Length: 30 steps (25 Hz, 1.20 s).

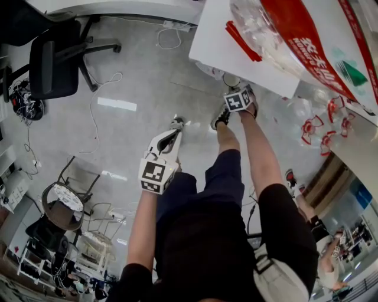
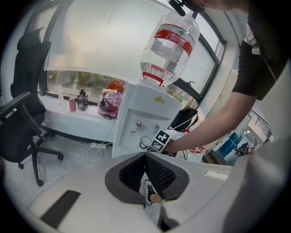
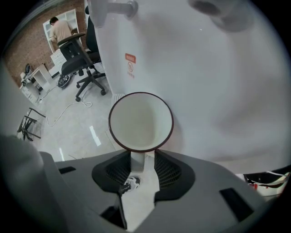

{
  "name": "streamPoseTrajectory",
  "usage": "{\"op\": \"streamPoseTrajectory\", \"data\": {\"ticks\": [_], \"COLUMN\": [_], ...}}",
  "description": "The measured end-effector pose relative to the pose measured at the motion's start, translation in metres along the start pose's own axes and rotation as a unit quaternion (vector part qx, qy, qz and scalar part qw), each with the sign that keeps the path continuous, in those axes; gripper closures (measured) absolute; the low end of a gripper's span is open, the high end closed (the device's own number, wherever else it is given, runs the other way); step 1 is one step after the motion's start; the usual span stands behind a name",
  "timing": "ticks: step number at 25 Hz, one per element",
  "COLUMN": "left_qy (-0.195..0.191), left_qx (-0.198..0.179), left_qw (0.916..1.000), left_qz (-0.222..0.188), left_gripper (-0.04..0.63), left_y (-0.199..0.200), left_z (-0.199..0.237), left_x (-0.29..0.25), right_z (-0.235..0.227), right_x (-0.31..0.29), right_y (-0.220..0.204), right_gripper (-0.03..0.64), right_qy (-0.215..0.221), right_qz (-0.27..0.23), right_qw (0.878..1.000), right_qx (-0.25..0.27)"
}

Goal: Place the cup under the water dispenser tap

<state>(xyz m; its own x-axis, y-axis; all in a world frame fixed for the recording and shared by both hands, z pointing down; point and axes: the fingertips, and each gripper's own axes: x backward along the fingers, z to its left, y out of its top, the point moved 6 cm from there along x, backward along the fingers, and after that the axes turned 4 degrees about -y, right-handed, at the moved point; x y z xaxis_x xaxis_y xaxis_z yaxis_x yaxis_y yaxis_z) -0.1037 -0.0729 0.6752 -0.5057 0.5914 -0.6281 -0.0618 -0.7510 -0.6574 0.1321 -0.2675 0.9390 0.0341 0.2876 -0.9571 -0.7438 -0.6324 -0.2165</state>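
A white cup (image 3: 141,120) with a dark red rim stands upright against the white water dispenser (image 3: 204,91), below a tap (image 3: 120,7). My right gripper (image 3: 143,157) points steeply down at it. Its jaws are open, with the cup's handle between them and a gap beside the right pad. In the head view the right gripper (image 1: 235,88) is at the dispenser's front, by the cup (image 1: 231,79). The left gripper view shows the dispenser (image 2: 141,109) with its bottle (image 2: 170,41). My left gripper (image 2: 145,157) is shut on nothing and hangs back over the floor (image 1: 176,125).
A black office chair (image 1: 56,65) and loose cables lie on the floor at the left, with a folding stool (image 1: 62,203) nearer. Plastic bags with red print (image 1: 319,127) lie right of the dispenser. A windowsill with bottles (image 2: 77,102) runs behind it.
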Motion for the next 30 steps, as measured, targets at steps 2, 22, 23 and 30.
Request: {"op": "streamPoseTrajectory", "data": {"ticks": [2,22,23,30], "left_qy": [-0.003,-0.039,-0.041,-0.065], "left_qx": [0.000,-0.041,-0.044,-0.057], "left_qw": [1.0000,0.9984,0.9982,0.9962], "left_qz": [-0.001,0.000,-0.002,-0.014], "left_gripper": [0.595,0.595,0.595,0.595], "left_y": [0.003,0.035,0.039,0.054], "left_z": [-0.001,-0.028,-0.029,-0.041], "left_x": [-0.001,0.018,0.019,0.018], "right_z": [-0.001,0.016,0.015,0.023], "right_x": [0.002,0.125,0.134,0.209], "right_y": [0.000,-0.016,-0.016,-0.022], "right_gripper": [0.469,0.621,0.623,0.623], "right_qy": [0.001,-0.024,-0.020,0.034], "right_qz": [-0.001,-0.094,-0.097,-0.114], "right_qw": [1.000,0.995,0.995,0.992], "right_qx": [-0.004,0.034,0.030,0.030]}}
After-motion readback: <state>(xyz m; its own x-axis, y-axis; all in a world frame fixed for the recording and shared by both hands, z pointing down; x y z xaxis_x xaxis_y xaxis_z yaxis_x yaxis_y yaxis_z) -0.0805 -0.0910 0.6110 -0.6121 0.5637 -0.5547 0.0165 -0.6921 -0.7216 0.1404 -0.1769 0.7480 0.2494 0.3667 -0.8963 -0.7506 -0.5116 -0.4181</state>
